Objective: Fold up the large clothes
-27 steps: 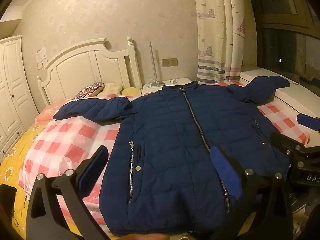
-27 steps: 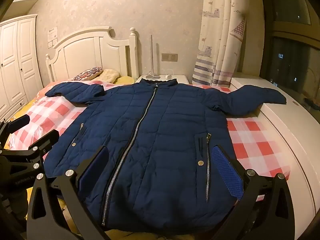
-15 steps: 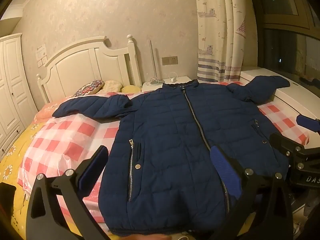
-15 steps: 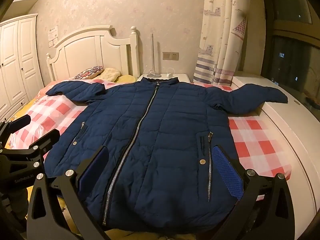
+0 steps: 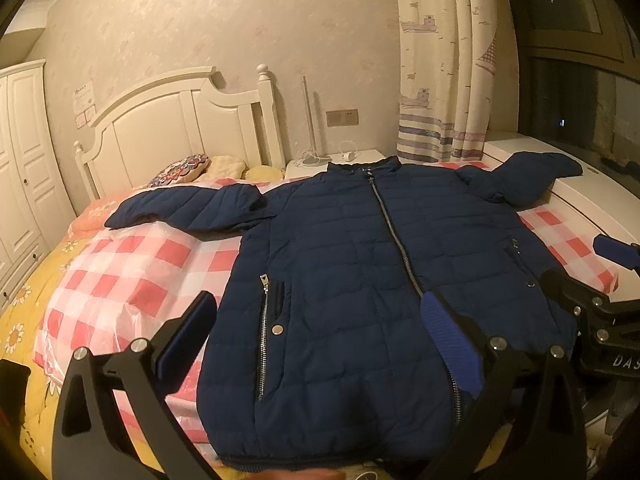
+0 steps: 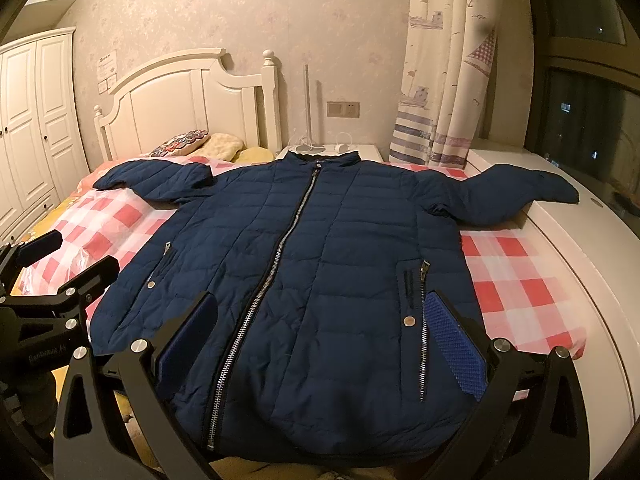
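Nearest the cameras, the left tongs (image 5: 316,332) and the right tongs (image 6: 320,332) hang above the hem, each spread wide with nothing between its blue pads, likely poised to choose a first grip. The navy quilted zip-up jacket (image 6: 320,248) lies face up and zipped on the red-and-white checked plastic sheet (image 5: 132,264) covering the bed, spread flat so folds can start cleanly. Its 2 sleeves stretch outward; the right one drapes onto the white ledge (image 6: 592,264) beside the bed and probably must be drawn in first. Farther off stand the white wooden headboard (image 6: 188,104), patterned pillows (image 6: 184,142), a white nightstand (image 6: 332,150) and the sailboat-print curtain (image 6: 448,60); none blocks the jacket.
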Action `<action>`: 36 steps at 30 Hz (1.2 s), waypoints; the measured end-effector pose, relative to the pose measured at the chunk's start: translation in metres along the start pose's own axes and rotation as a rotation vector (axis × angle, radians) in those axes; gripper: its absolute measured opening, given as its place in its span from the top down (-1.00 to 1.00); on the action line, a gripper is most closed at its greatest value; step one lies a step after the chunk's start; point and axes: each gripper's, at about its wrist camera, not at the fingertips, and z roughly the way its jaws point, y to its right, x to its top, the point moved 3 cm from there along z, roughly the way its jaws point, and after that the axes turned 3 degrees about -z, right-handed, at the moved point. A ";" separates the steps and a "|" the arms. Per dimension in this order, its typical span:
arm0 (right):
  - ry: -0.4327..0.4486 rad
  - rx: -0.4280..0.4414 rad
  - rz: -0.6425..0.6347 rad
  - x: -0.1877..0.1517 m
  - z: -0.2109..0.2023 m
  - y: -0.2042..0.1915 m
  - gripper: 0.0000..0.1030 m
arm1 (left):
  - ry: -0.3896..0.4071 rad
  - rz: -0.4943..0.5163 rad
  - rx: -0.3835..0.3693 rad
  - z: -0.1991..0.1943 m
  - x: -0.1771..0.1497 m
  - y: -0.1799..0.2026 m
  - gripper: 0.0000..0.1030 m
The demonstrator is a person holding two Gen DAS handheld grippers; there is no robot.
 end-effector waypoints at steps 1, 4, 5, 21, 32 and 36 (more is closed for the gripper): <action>0.000 0.001 0.000 0.000 0.000 0.000 -0.91 | -0.001 -0.001 0.000 0.000 0.000 0.000 -0.96; -0.002 0.003 -0.003 -0.001 0.001 -0.002 -0.91 | -0.002 -0.002 0.001 0.000 0.000 0.000 -0.96; -0.003 0.004 -0.003 -0.001 0.001 -0.002 -0.91 | -0.002 -0.004 0.000 0.000 0.001 -0.001 -0.96; -0.013 0.011 -0.003 -0.002 0.002 -0.004 -0.91 | -0.005 -0.011 0.002 -0.002 0.000 -0.003 -0.96; -0.017 0.015 -0.001 -0.004 0.003 -0.004 -0.91 | -0.011 -0.015 0.004 -0.001 -0.001 -0.004 -0.96; -0.019 0.015 -0.001 -0.005 0.004 -0.005 -0.91 | -0.013 -0.017 0.004 -0.001 -0.002 -0.004 -0.96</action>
